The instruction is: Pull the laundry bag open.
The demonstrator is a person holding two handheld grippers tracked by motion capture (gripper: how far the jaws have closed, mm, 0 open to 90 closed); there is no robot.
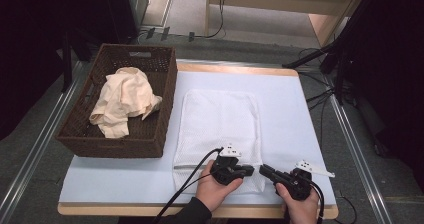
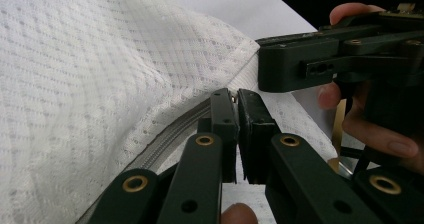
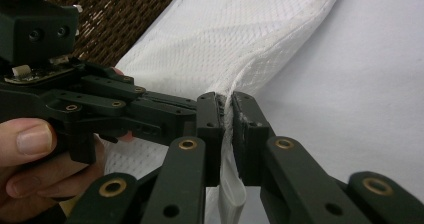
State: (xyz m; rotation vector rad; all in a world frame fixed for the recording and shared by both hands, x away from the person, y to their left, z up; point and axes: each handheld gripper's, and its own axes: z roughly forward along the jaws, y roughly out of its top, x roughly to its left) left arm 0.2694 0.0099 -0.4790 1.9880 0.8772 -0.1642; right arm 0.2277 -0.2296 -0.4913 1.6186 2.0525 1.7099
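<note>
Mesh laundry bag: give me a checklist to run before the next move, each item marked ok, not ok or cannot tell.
1. Right gripper shut on the mesh laundry bag edge: ok, white fabric is pinched between its jaws.
2. Left gripper shut at the zipper: jaws closed; whether they hold the zipper pull, cannot tell.
3. Both grippers at the bag's near edge, close together: ok.
4. Bag lies flat on the table: ok.
5. Cream cloth waiting in the wicker basket: ok.
6. Bag opening unzipped: cannot tell.
</note>
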